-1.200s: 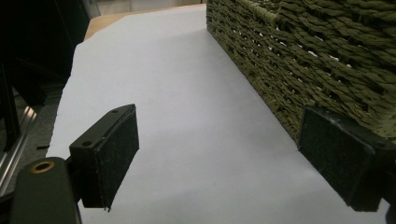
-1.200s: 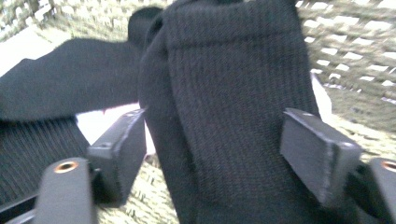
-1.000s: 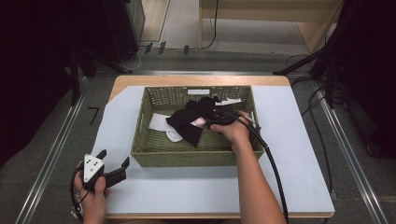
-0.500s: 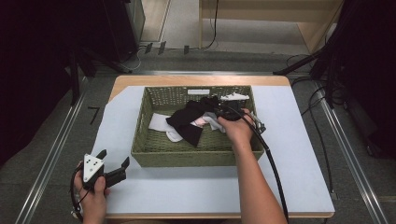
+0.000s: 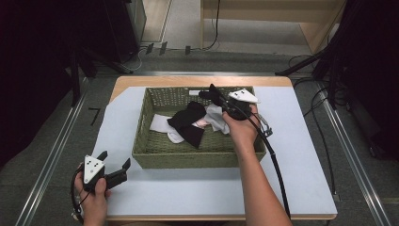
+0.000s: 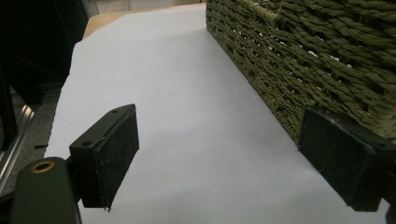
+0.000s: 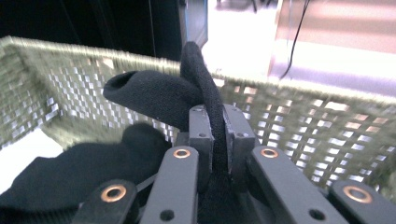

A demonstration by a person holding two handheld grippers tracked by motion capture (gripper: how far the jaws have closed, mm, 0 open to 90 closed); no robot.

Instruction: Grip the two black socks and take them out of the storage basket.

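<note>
Right gripper [image 7: 214, 140], jaws just closing, now pinching a fold of black sock [image 7: 201, 88] between the pads, over the far right part of the woven basket [image 5: 197, 155]. Black sock trailing down onto white socks [image 5: 162, 123] inside. Left gripper [image 6: 233, 158] resting wide open, gripping nothing, on the white mat [image 6: 187, 93] just beside the basket's wall.
</note>
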